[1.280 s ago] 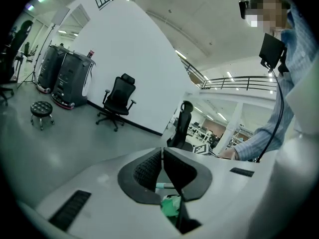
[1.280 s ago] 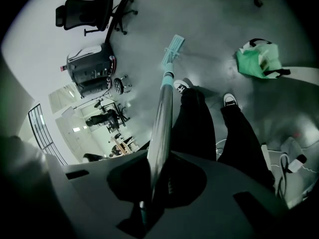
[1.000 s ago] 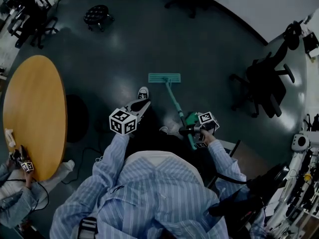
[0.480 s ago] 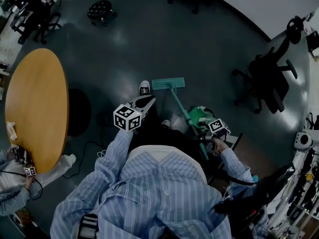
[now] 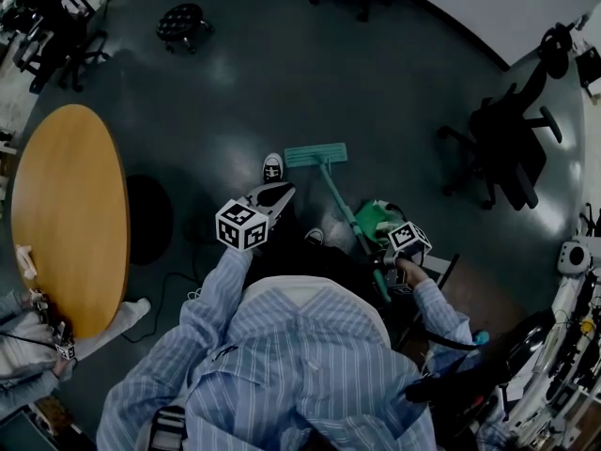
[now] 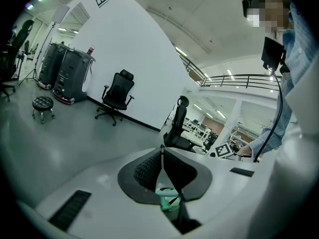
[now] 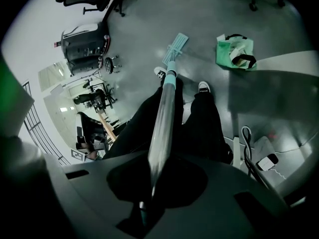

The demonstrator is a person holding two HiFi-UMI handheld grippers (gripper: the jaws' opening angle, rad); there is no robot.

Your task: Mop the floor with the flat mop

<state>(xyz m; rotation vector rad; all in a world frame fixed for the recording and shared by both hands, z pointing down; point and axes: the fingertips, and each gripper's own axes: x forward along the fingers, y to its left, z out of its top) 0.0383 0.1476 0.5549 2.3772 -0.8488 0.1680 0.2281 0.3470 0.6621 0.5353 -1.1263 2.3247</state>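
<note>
Head view: right gripper [image 5: 388,259] jaws clamped on flat mop handle [image 5: 340,203]; mop head [image 5: 315,155] flat on floor [image 5: 282,73], just beside shoe [image 5: 272,168]; left gripper [image 5: 280,193] jaws pressed together, empty; best: press head flat, stroke straight, steer clear of green bag [image 5: 376,220].

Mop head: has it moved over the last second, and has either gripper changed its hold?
The mop head was drawn back toward the person, from ahead of the shoe to about level with it, mostly in the first half second. The right gripper pulled back with it. Unchanged: its jaws stay shut on the mop handle, and the left gripper stays shut and off the mop.
</note>
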